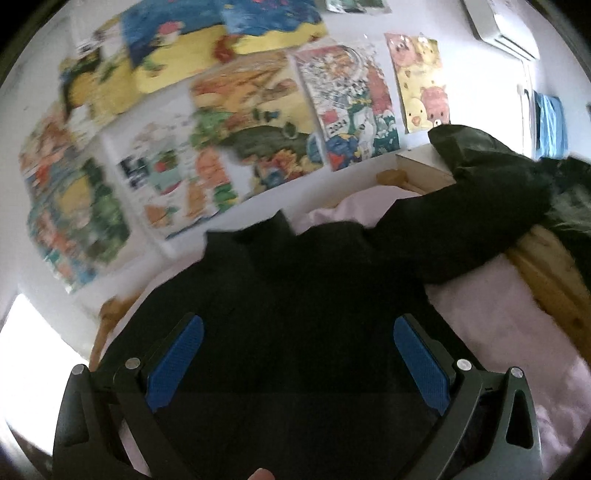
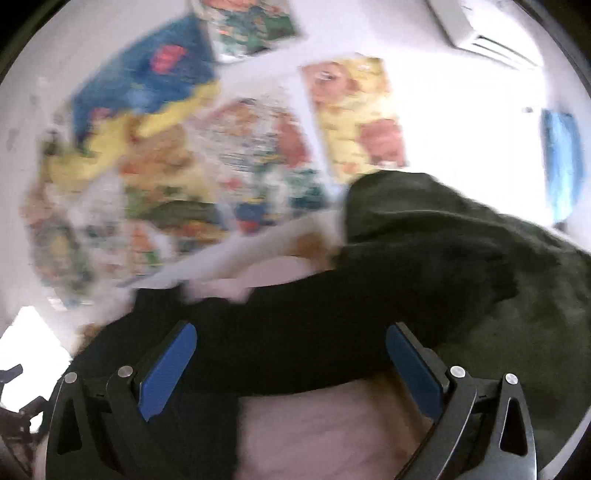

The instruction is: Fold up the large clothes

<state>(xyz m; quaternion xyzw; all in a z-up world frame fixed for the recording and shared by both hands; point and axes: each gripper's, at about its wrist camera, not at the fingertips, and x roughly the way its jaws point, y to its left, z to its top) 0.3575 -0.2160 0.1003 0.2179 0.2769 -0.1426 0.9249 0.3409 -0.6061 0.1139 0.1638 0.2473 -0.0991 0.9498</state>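
A large black garment lies spread on a pink bed sheet, one sleeve stretching to the right. My left gripper is open over the garment's body, its blue pads wide apart and empty. In the right wrist view, which is blurred, the black sleeve runs across between the blue pads. My right gripper is open just above it, and I cannot tell if it touches the cloth.
A dark green garment is heaped at the right, also in the left wrist view. The wooden bed frame runs along the right. Colourful posters cover the white wall behind. An air conditioner hangs upper right.
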